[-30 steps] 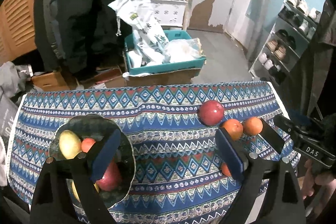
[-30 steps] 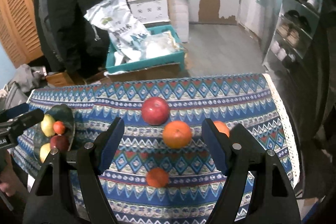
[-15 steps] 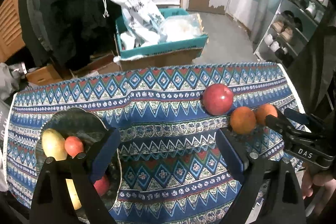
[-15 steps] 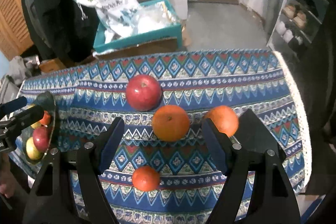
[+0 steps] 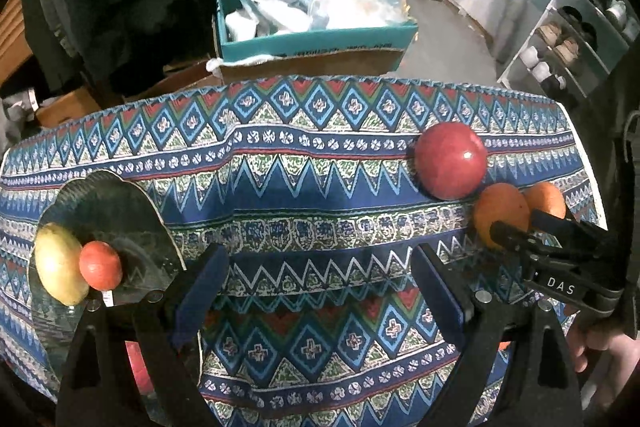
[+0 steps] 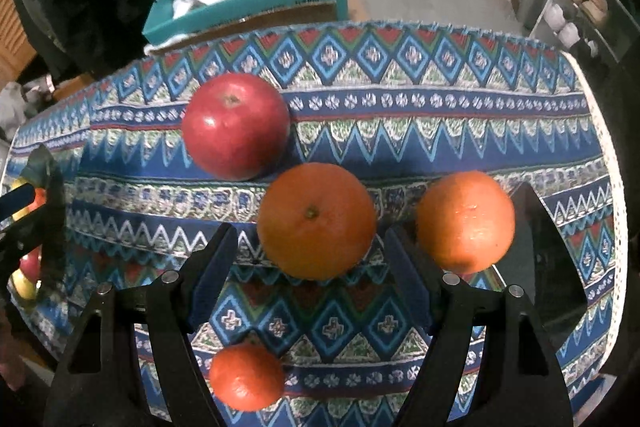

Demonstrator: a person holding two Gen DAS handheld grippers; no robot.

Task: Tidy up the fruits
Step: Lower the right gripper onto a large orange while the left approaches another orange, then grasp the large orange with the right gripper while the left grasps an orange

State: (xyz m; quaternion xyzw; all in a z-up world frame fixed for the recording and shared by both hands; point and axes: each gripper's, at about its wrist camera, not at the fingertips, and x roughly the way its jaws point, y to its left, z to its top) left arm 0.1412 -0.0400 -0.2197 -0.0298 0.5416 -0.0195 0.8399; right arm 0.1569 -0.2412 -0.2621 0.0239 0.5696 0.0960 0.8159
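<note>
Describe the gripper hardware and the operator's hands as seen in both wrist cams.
Both grippers, left gripper and right gripper, share one build: black angular finger arms with triangular cutouts, silver round fasteners, and flat dark-blue pads. From the left wrist view, the right gripper's black body carries white "DAS" lettering. A bare hand grips it below a dark sleeve. No cables visible.

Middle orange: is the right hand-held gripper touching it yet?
Apart. The right wrist view shows cloth between both fingertips of the right hand-held gripper and the middle orange; jaws open.
</note>
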